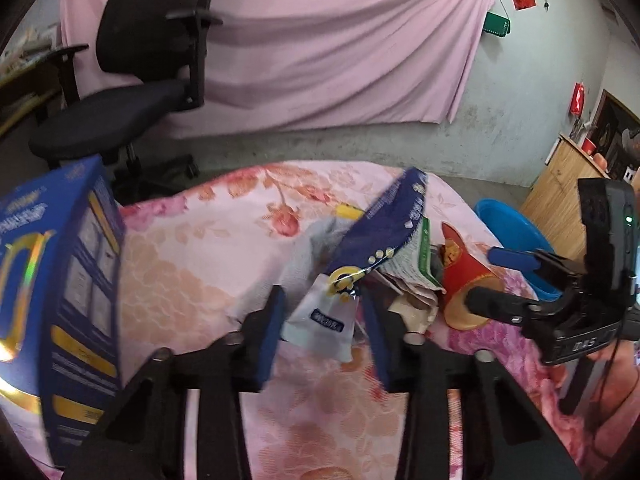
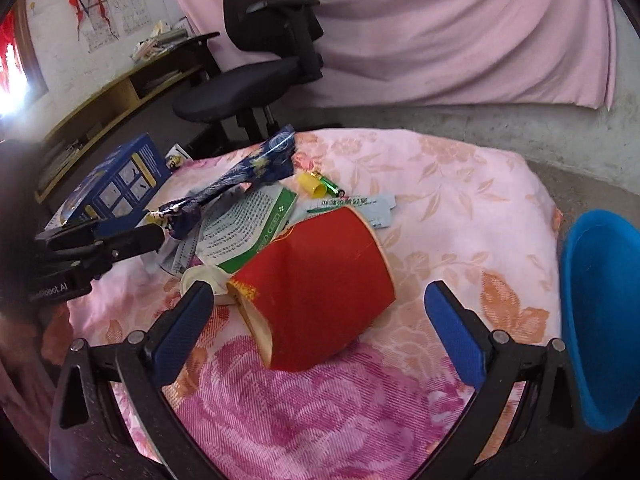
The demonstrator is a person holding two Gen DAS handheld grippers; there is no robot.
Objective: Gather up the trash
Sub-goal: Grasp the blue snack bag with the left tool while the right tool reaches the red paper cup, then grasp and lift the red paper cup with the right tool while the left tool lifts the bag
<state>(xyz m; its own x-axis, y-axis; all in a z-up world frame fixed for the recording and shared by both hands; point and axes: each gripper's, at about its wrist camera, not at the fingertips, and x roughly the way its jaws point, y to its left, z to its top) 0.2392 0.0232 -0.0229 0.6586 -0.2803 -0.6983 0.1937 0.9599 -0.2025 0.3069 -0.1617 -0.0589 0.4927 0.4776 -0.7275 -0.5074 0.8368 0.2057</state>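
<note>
1. Left wrist view: the left gripper [image 1: 322,330] has its two blue-padded fingers spread apart over the flowered pink cloth [image 1: 192,264], and nothing is clamped between them. A pale sachet [image 1: 322,322] lies in the gap, with a dark blue wrapper [image 1: 384,224] rising up and away just behind it.
2. The trash sits heaped near the middle of the cloth: the blue wrapper, a green-and-white printed leaflet [image 1: 412,260] under it, and a red paper cup [image 1: 466,280] lying on its side to the right.
3. A tall blue carton [image 1: 68,280] stands at the left edge of the cloth, well apart from the heap.
4. The right gripper [image 1: 508,276] reaches in from the right; one of its fingers pokes at the mouth of the red cup, the other passes above it.
5. From the right wrist view, the right gripper [image 2: 320,300] is wide open with the red cup [image 2: 320,280] lying between its fingers; neither pad seems to press on it.
6. Beyond the cup I can see a yellow cap [image 2: 312,184] touching a green battery [image 2: 332,186], and a flat white packet [image 2: 352,204] beside them.
7. A blue plastic bin [image 2: 600,300] stands just off the right side of the cloth.
8. A black office chair [image 2: 264,60] stands behind, before a pink curtain [image 2: 460,32].
</note>
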